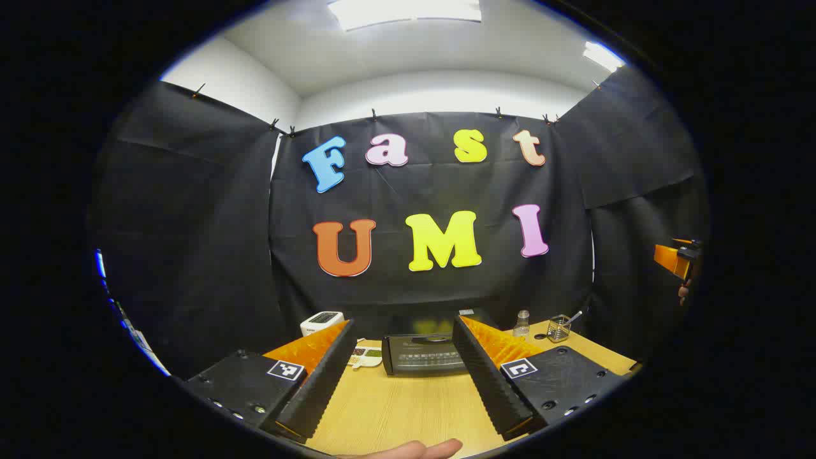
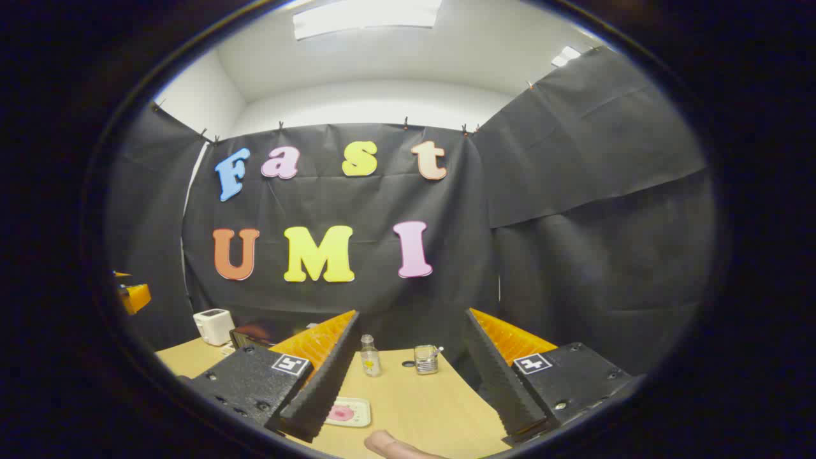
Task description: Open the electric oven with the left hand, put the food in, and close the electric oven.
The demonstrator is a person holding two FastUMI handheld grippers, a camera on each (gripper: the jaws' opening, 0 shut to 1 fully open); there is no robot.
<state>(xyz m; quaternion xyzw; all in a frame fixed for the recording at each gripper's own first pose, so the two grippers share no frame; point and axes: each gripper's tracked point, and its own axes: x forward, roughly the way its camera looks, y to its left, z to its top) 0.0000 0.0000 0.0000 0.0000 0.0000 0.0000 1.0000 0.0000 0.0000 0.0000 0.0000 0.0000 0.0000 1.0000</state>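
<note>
Both grippers hang spread and empty above the tabletop point(image 1: 395, 408), so no step has begun: the left gripper point(image 1: 405, 382) must travel toward 12 o'clock to the shut electric oven point(image 1: 421, 354), while the food point(image 2: 342, 414) waits on its tray by the right gripper point(image 2: 408, 389).

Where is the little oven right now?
In the left gripper view the oven sits at the back of the wooden table, ahead between the left gripper fingers.
</note>
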